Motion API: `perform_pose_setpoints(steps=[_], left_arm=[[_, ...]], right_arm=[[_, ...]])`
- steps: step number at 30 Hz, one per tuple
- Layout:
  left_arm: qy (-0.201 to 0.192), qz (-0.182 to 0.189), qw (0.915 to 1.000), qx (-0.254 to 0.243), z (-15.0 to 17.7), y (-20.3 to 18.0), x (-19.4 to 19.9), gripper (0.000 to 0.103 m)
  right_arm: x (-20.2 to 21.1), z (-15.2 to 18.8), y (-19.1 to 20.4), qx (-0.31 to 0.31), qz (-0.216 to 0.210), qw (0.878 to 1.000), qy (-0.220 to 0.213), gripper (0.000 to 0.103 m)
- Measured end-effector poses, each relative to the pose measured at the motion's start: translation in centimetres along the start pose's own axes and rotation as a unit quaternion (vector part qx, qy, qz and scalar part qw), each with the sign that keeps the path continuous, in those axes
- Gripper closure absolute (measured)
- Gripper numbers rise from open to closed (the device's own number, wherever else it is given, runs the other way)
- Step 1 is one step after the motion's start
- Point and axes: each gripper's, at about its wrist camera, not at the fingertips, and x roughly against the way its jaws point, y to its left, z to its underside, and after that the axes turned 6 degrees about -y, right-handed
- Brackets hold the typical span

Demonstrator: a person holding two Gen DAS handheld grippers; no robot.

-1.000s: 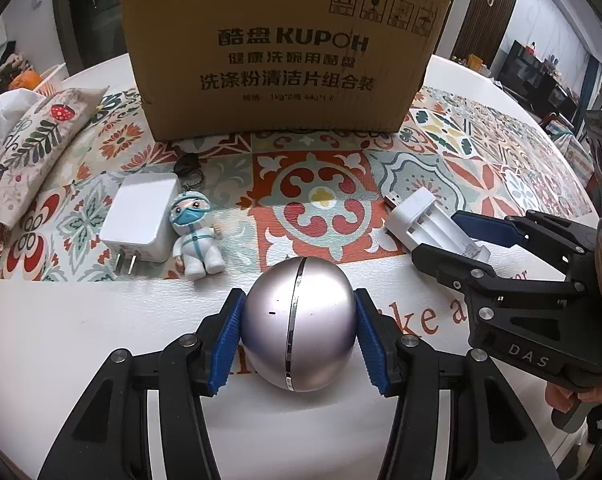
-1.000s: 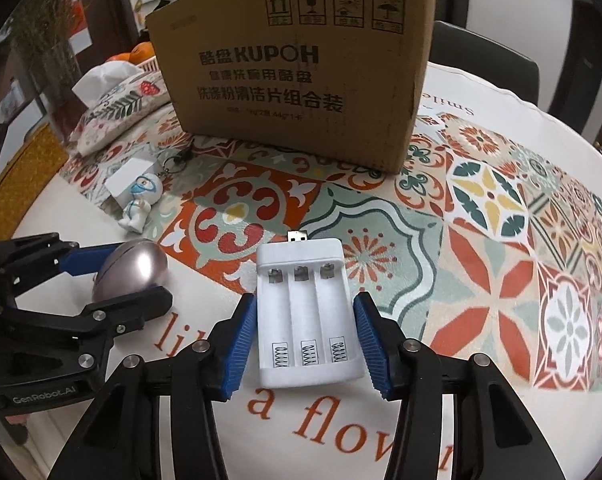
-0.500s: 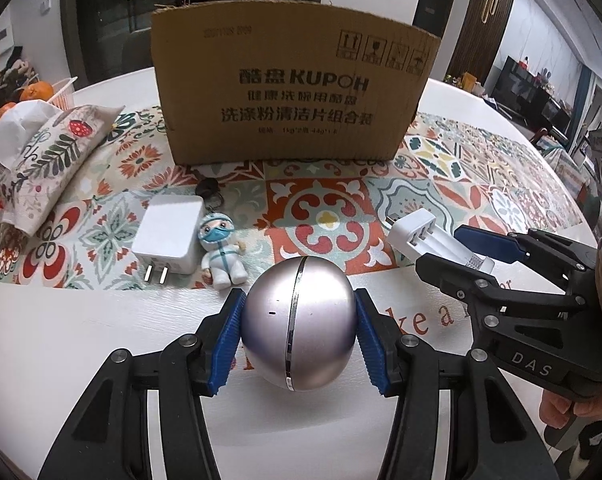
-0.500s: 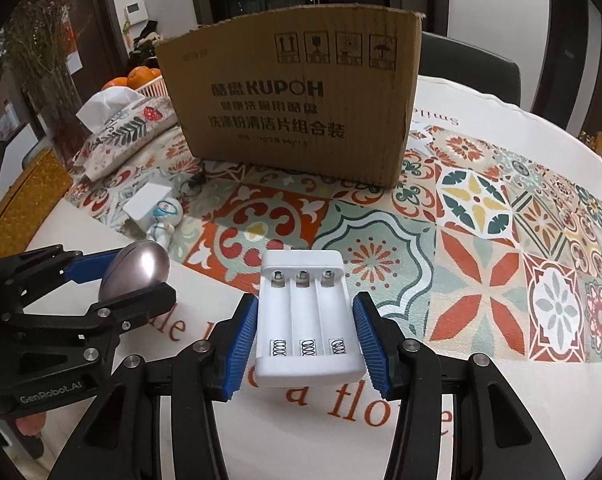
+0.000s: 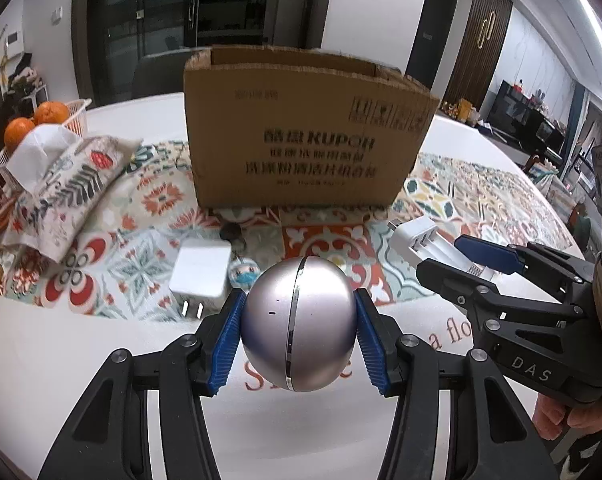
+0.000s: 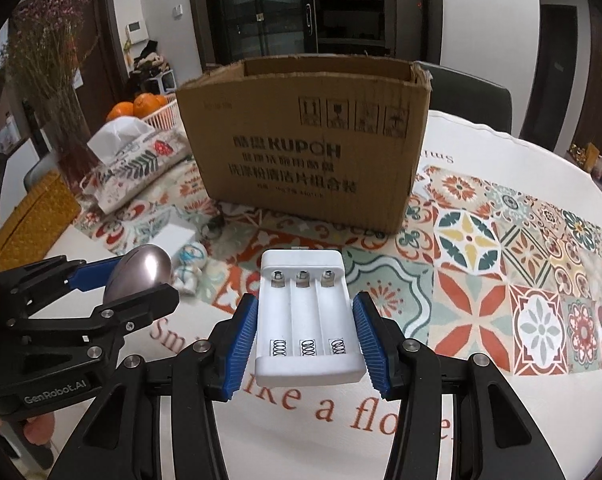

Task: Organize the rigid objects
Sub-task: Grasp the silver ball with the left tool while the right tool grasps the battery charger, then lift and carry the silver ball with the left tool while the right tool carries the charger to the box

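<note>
My left gripper (image 5: 297,326) is shut on a silver egg-shaped gadget (image 5: 299,324), lifted above the white table; the right wrist view shows the same gadget (image 6: 139,276) at the left. My right gripper (image 6: 305,328) is shut on a white battery charger (image 6: 305,320) with three empty slots, also held off the table; the left wrist view has this charger (image 5: 425,240) at the right. An open cardboard box (image 5: 305,136) stands behind on the patterned cloth (image 6: 481,264). A white plug adapter (image 5: 201,274) and a small masked figurine (image 6: 191,266) lie left of centre.
A tissue pouch (image 5: 61,196) and a white basket of oranges (image 5: 49,116) are at the far left. A dark key fob (image 5: 231,232) lies in front of the box. A vase of dried flowers (image 6: 57,92) stands at the back left. A chair (image 6: 465,96) is behind the box.
Both grippers have risen with their loads, the silver gadget and the charger coming off the table. The box now appears lower and its open top shows.
</note>
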Motion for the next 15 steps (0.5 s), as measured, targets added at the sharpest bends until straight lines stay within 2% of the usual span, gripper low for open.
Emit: perform_pose_setpoints(steps=[15], left_arm=[[-0.063, 0.008, 0.9978, -0.019, -4.3, 0.6, 2.8, 0.050]], right_arm=[[3.1, -4.0, 1.4, -0.008, 0.019, 0.997, -0.073, 0.053]])
